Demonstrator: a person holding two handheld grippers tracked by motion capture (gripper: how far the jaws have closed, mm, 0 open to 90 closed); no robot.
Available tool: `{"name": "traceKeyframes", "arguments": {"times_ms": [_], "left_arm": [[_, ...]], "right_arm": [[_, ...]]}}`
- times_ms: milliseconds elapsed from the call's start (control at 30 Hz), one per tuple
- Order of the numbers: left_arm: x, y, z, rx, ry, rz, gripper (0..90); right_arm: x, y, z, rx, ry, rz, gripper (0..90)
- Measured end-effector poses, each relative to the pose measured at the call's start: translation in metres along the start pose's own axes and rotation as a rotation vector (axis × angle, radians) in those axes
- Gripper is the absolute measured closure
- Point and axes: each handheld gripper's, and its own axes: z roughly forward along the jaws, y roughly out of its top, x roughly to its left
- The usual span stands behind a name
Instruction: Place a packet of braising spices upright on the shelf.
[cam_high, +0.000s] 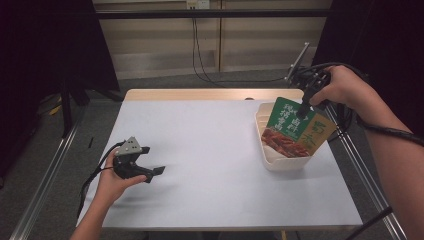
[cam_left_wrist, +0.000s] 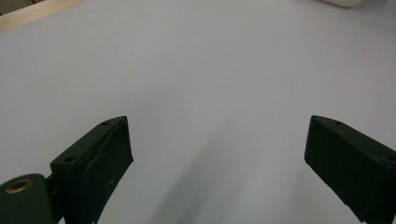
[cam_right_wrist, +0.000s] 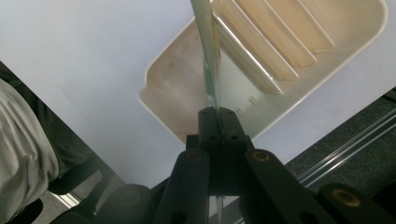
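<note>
Right gripper pinches food packet by top edge, upright over slotted tray. Left gripper rests on table, jaws spread.

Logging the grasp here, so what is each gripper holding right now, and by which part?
The right gripper pinches the green food packet by its top edge above the tray. The left gripper holds nothing.
</note>
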Motion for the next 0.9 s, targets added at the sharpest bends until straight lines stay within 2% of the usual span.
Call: {"name": "traceKeyframes", "arguments": {"times_ms": [200, 367, 467, 500, 700, 900], "left_arm": [[0.0, 0.0001, -0.0001, -0.001, -0.008, -0.001, 7.3], [-0.0005, 0.0006, -0.0011, 0.005, 0.001, 0.0, 7.3], [-0.0006, 0.0007, -0.0012, 0.004, 0.0, 0.0, 7.3], [-0.0005, 0.0008, -0.0013, 0.004, 0.0, 0.0, 7.3], [-0.0006, 0.0008, -0.0013, 0.005, 0.0, 0.001, 7.3], [-0.0007, 0.001, -0.0013, 0.005, 0.0, 0.002, 7.3]], "right_arm": [[-0.0016, 0.0, 0.0025, -0.003, -0.001, 0.004, 90.0], [-0.0015, 0.0003, 0.0022, -0.002, -0.006, 0.018, 90.0], [-0.0012, 0.0005, 0.0028, -0.007, -0.005, 0.018, 90.0], [-0.0018, 0.0003, 0.0032, -0.011, -0.005, 0.004, 90.0], [-0.0021, 0.0008, 0.0034, -0.012, -0.006, 0.022, 90.0], [-0.003, 0.0024, 0.0052, -0.027, -0.005, 0.009, 89.7]]}}
